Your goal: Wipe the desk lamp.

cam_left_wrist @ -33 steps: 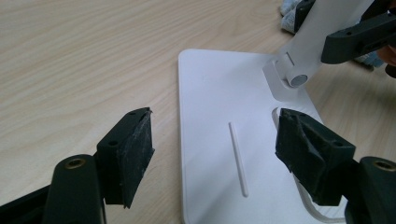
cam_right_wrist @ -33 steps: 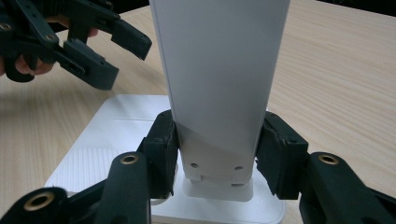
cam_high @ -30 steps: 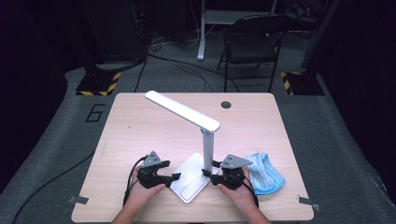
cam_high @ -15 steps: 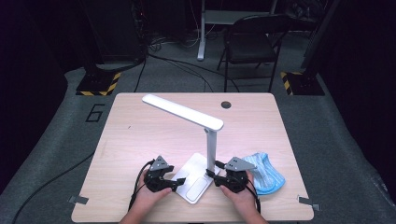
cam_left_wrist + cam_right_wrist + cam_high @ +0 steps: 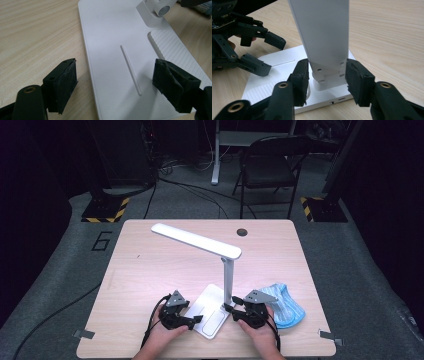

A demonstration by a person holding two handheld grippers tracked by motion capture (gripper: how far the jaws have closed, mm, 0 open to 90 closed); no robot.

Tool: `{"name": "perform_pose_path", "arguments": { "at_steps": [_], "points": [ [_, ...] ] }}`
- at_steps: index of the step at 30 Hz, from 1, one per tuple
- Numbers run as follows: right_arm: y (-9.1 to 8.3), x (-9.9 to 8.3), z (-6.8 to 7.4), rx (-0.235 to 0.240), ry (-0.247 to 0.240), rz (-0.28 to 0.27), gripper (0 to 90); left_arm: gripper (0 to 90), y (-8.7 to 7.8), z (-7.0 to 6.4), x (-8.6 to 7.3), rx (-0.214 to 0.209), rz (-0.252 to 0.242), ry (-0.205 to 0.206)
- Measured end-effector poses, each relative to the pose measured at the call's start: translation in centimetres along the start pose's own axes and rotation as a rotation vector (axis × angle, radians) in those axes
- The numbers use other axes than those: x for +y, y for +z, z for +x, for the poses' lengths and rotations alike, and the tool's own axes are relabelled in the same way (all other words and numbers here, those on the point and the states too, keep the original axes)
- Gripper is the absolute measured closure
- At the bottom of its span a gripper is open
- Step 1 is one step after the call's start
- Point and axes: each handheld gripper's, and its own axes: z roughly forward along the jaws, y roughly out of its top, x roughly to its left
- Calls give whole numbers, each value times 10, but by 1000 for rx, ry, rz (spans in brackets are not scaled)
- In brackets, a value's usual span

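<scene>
The white desk lamp [image 5: 215, 270] stands near the front edge of the wooden table [image 5: 150, 270], its flat base [image 5: 212, 312] lying between the two grippers, its upright post [image 5: 228, 282] rising from the right rear part of that base and its long head [image 5: 195, 240] slanting off to the left and rear of the post. The right gripper [image 5: 231, 308] sits just right of the base; in the right gripper view its jaws stand on either side of the foot of the post [image 5: 325, 37], with the pads [image 5: 302, 75] right against it or nearly so, though I cannot tell whether they press on it. The left gripper [image 5: 197, 320] is at the left front part of the base; in the left gripper view its jaws are spread wide, one over the wood beside the base [image 5: 112, 50] and the other over its ribbed part [image 5: 175, 52]. A blue cloth [image 5: 285, 302] lies on the table just right of the right gripper.
</scene>
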Motion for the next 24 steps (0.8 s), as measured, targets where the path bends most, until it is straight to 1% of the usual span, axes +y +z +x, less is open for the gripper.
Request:
{"name": "perform_pose_path", "arguments": {
  "at_steps": [2, 3, 4, 5, 6, 7, 9, 10, 11, 14, 15, 16, 17, 18, 20, 22, 24],
  "points": [
    [1, 0, 0, 3, -9, -2, 546, 192, 0, -1, 0, 8, -3, 2],
    [2, 1, 0, 2, 2, 4, 548, 192, 0, -2, 0, 6, -1, 0],
    [3, 1, 0, 5, -4, 4, 549, 191, 1, -2, 0, 5, -3, -3],
    [4, 1, -1, 7, -1, -3, 550, 190, 0, -2, 0, -4, 2, -2],
    [5, 2, -1, 5, -3, 5, 551, 188, 2, -5, -1, -3, -5, -8],
    [6, 3, 0, 7, 1, 2, 552, 185, 2, -6, -1, -9, -3, -5],
    [9, 4, -1, 8, -6, 6, 555, 181, 3, -9, 0, -7, -1, 4],
    [10, 4, 0, 7, 1, 3, 555, 179, 4, -11, -1, -13, -4, -9],
    [11, 5, -1, 14, -3, 2, 556, 172, 3, -11, 0, -8, 2, 4],
    [15, 7, -2, 23, 0, 1, 556, 158, 4, -13, -1, -1, -2, -2],
    [16, 8, -2, 21, 3, 11, 556, 154, 3, -13, -1, 1, 3, -1],
    [17, 8, -3, 25, -9, 5, 554, 151, 3, -13, -1, 1, 3, 2],
    [18, 9, -3, 23, -5, 9, 551, 149, 4, -13, -2, 5, -4, -6],
    [20, 9, -4, 23, -18, 8, 552, 147, 4, -13, -2, 7, -3, -2],
    [21, 10, -4, 18, -19, 9, 559, 143, 5, -14, -2, 14, -11, -16],
    [22, 11, -5, 20, -24, 5, 571, 128, 5, -15, -3, 14, -6, -19],
    [23, 12, -7, 24, -42, 7, 586, 116, 6, -16, -3, 21, -8, -24]
  ]
}}
